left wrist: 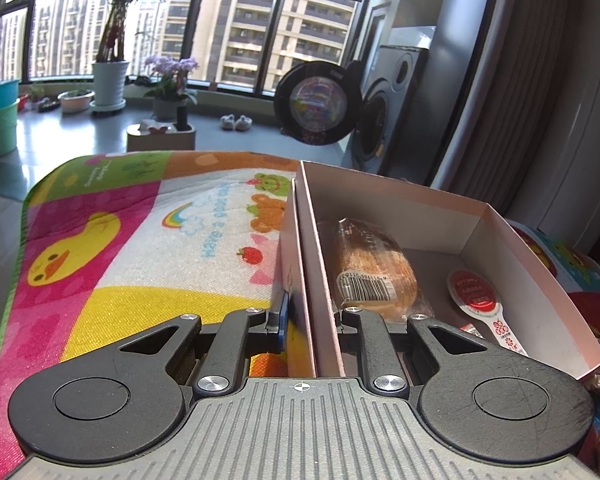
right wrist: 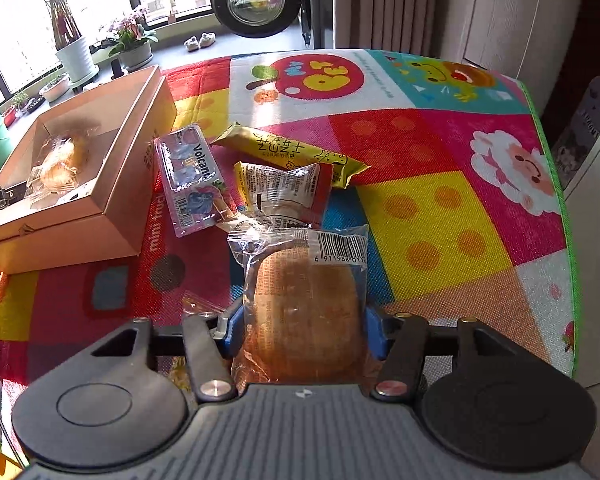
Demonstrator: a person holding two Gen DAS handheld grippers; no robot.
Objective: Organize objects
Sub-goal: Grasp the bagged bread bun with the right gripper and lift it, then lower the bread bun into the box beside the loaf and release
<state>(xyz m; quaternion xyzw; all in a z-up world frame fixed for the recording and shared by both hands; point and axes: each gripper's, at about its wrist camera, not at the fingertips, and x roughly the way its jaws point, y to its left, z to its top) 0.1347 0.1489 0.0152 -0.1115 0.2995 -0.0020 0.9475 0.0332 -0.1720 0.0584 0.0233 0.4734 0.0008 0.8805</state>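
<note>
Item: open pale cardboard box point(right wrist: 112, 196), at ten o'clock on my surface; left tongs point(left wrist: 312, 320) clench its wall, probably steadying it. Right tongs point(right wrist: 302, 332) grasp clear-wrapped brown bread point(right wrist: 304, 300), bound boxward.

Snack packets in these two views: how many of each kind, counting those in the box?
Wrapped bread: 2 (one in the box)
Red-lidded cup: 1
Volcant blister pack: 1
Long yellow bar packet: 1
Yellow-and-red packet: 1
Total: 6
</note>
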